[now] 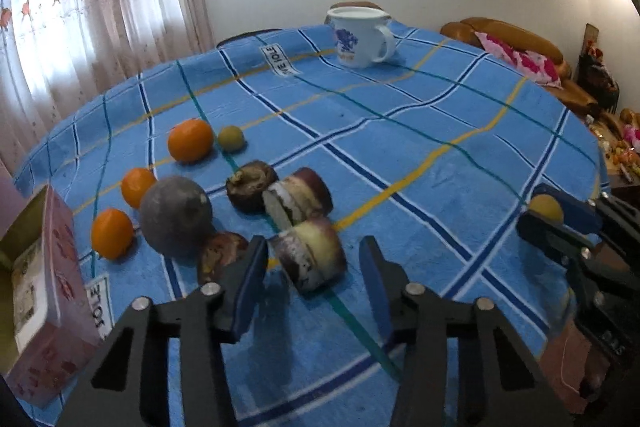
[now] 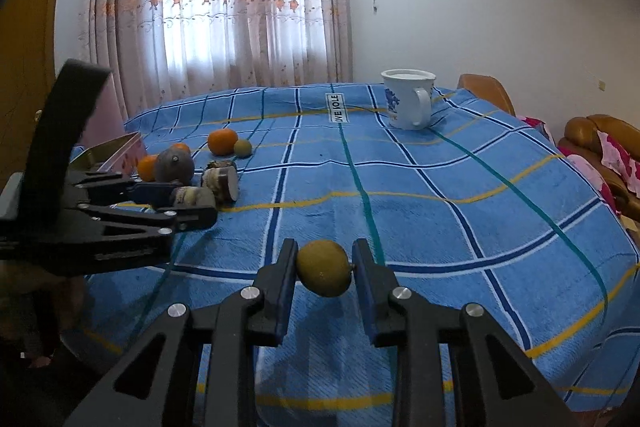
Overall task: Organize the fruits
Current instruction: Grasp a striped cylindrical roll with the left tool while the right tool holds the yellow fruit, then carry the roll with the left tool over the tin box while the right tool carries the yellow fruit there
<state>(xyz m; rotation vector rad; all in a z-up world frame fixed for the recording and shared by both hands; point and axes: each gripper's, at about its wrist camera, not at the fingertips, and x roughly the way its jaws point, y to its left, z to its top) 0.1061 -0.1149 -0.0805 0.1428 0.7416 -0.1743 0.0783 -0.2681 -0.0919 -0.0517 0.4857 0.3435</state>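
Note:
My left gripper (image 1: 313, 251) stands low over the blue checked cloth (image 1: 400, 147) with a purple-and-white cut fruit (image 1: 310, 257) between its fingers. A thin gap shows on each side, so the pads are not pressing on it. A second cut fruit (image 1: 298, 197) lies just beyond. Three oranges (image 1: 190, 141), a grey round fruit (image 1: 176, 217), two dark brown fruits (image 1: 250, 191) and a small green fruit (image 1: 231, 138) cluster to the left. My right gripper (image 2: 324, 261) is shut on a yellow-green round fruit (image 2: 324, 267), held above the cloth.
A pink open box (image 1: 40, 287) stands at the table's left edge beside the oranges. A white mug (image 1: 360, 37) with a blue print stands at the far side. Brown sofas with a pink cloth (image 1: 520, 55) lie beyond the right edge. A curtained window is behind.

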